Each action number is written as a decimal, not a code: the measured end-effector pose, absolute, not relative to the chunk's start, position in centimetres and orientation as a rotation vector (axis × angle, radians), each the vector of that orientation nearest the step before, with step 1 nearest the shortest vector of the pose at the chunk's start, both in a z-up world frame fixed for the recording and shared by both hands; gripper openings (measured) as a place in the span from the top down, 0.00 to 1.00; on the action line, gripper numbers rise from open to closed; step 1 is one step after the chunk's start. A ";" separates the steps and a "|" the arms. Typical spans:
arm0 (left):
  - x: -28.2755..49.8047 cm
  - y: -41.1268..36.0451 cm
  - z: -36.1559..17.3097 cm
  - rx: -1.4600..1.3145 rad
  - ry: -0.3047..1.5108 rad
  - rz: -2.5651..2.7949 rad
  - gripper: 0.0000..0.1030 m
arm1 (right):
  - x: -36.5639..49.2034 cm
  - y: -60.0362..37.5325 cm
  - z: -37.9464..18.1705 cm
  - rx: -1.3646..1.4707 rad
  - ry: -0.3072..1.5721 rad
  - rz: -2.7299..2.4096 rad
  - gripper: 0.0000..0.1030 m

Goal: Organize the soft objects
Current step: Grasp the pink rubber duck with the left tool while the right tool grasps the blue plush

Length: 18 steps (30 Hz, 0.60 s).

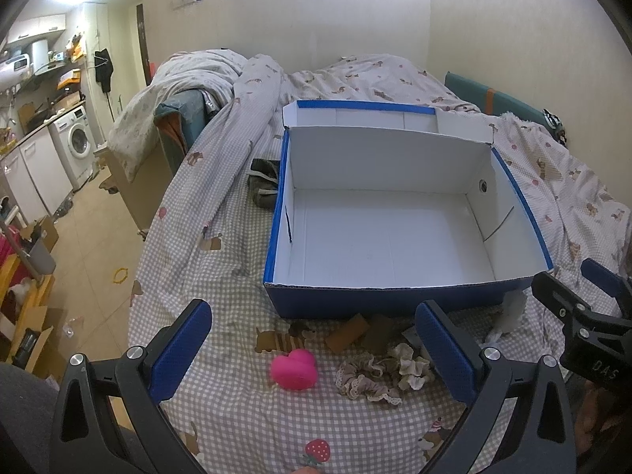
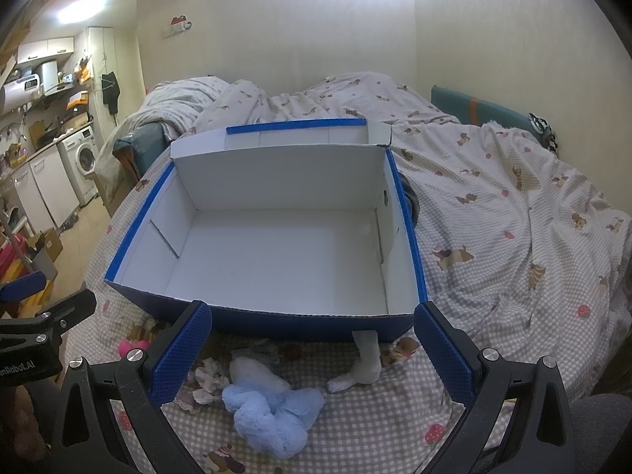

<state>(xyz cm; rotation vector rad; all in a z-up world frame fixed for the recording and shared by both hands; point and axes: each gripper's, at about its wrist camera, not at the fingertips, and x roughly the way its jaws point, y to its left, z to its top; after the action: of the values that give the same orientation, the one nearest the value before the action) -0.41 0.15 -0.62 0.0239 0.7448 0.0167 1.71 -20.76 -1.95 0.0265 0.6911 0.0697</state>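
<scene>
1. Several soft things lie on the bed in front of an open, empty blue cardboard box with a white inside (image 1: 379, 237): a bright pink plush heart (image 1: 294, 369), a beige lace-edged fabric scrunchie (image 1: 371, 379), a cream ruffled scrunchie (image 1: 410, 363), a fluffy pale blue knotted cloth (image 2: 268, 414) and a grey sock (image 2: 361, 367) whose end is tucked under the box's front wall.
2. Both tools hang above them with nothing held: the left gripper (image 1: 312, 351) has its blue pads spread wide over the heart and scrunchies, and the right gripper (image 2: 312, 351) is equally wide apart over the blue cloth.
3. Handling, as I judge it: all are light and squashy and will give under the pads, so a deep pinch through the thickest part should hold best. The heart wants a grip across its middle; the scrunchies a bite on the gathered band; the blue cloth at its knot.
4. The sock may drag, being caught under the box; lifting by its free toe end seems wise.
5. The bed is covered with a wrinkled grey-checked sheet printed with dogs and strawberries (image 2: 513, 237); it is soft, and a low pinch could catch it.
6. Beyond, a washing machine (image 1: 77, 142) stands in a cluttered kitchen corner.
</scene>
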 end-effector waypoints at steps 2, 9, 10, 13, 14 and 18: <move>-0.4 0.2 -0.6 0.017 0.744 0.014 0.00 | 1.7 -20.7 -2.0 0.023 0.693 0.072 0.00; -0.1 0.3 -0.6 0.006 0.749 0.027 0.00 | 1.6 -20.5 -2.0 0.013 0.700 0.071 0.00; 0.0 0.3 -0.6 0.010 0.753 0.033 0.00 | 1.7 -20.5 -2.0 0.013 0.705 0.071 0.00; 0.4 0.8 -0.7 0.009 0.781 0.061 0.00 | 2.0 -20.9 -2.1 0.028 0.726 0.066 0.00; 0.6 1.2 -0.7 -0.002 0.793 0.065 0.00 | 2.2 -21.2 -2.1 0.045 0.743 0.068 0.00; 2.7 4.1 -0.2 -0.047 0.868 0.161 0.00 | 3.7 -22.3 -2.7 0.101 0.862 0.094 0.00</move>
<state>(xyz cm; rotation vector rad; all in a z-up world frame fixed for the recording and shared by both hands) 2.67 4.12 -0.21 -0.0472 0.8683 0.1613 3.73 -22.33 -2.73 0.1010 0.8624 0.0938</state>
